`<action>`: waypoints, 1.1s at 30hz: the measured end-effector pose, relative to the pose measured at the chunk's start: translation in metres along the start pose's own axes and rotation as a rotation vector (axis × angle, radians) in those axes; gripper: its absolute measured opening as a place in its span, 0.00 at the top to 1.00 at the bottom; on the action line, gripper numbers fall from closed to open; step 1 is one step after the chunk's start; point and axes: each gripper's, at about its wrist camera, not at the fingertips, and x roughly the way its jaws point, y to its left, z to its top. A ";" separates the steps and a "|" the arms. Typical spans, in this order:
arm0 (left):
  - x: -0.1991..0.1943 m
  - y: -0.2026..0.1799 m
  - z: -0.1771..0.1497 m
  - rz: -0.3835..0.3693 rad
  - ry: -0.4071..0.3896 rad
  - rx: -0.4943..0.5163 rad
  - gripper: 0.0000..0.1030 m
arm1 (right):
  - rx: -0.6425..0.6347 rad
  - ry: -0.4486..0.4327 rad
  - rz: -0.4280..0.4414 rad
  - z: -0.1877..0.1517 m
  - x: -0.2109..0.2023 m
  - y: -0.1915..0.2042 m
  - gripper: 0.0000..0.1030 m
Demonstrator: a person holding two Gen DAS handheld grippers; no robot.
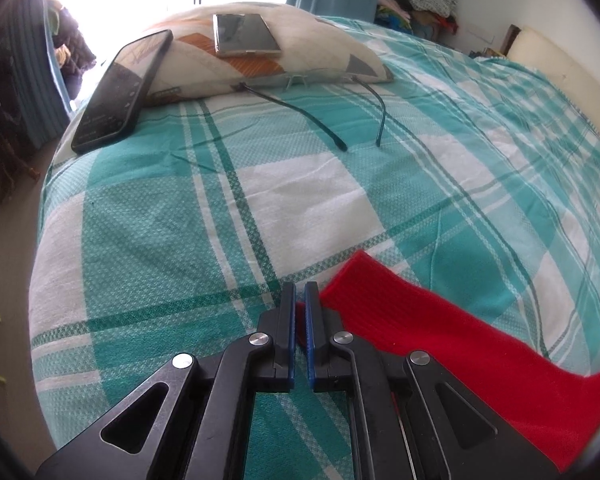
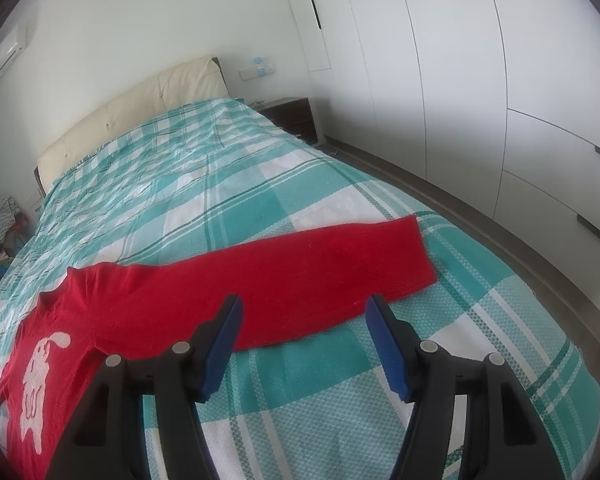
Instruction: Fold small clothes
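Observation:
A small red sweater (image 2: 112,312) with a white animal figure lies flat on the teal-and-white checked bedspread (image 2: 228,208). One sleeve (image 2: 320,268) stretches out to the right in the right wrist view, and my right gripper (image 2: 302,338) hovers open just in front of its near edge, nothing between the fingers. In the left wrist view the other sleeve (image 1: 440,328) runs off to the lower right. My left gripper (image 1: 300,312) is shut at that sleeve's cuff corner, with a strip of red fabric showing between the blue pads.
A pillow (image 1: 320,46) at the far end carries one phone (image 1: 246,34); a second phone (image 1: 122,90) leans against it, and eyeglasses (image 1: 320,92) lie in front. The bed's left edge (image 1: 40,240) drops off. A headboard (image 2: 128,112), nightstand (image 2: 292,118) and wardrobe doors (image 2: 480,100) stand beyond.

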 end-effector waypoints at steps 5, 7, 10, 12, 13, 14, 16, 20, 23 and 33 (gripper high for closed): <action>0.002 0.001 -0.001 0.007 0.005 0.000 0.98 | 0.012 -0.010 -0.005 0.002 -0.003 -0.003 0.39; 0.004 0.001 -0.001 0.014 0.007 0.000 0.98 | 0.019 -0.010 -0.007 0.002 -0.004 -0.005 0.39; 0.005 0.000 -0.002 0.026 0.009 0.001 0.98 | 0.029 -0.010 -0.011 0.003 -0.004 -0.007 0.39; 0.005 0.000 -0.002 0.031 0.007 0.002 0.98 | 0.033 -0.011 -0.013 0.003 -0.005 -0.008 0.39; 0.005 0.000 -0.002 0.031 0.007 0.001 0.98 | 0.034 -0.012 -0.014 0.003 -0.005 -0.009 0.39; 0.005 0.001 -0.002 0.030 0.008 -0.001 0.98 | 0.034 -0.012 -0.015 0.003 -0.005 -0.009 0.39; 0.005 0.001 -0.001 0.026 0.009 -0.004 0.98 | 0.033 -0.009 -0.015 0.003 -0.005 -0.008 0.39; 0.001 0.003 0.000 0.022 0.007 -0.005 0.91 | 0.028 -0.008 -0.014 0.003 -0.005 -0.007 0.39; -0.013 0.004 0.002 0.042 -0.042 0.005 0.42 | 0.021 -0.009 -0.018 0.003 -0.005 -0.005 0.39; -0.050 -0.003 0.002 0.028 -0.226 0.036 0.21 | 0.022 -0.010 -0.020 0.001 -0.004 -0.004 0.37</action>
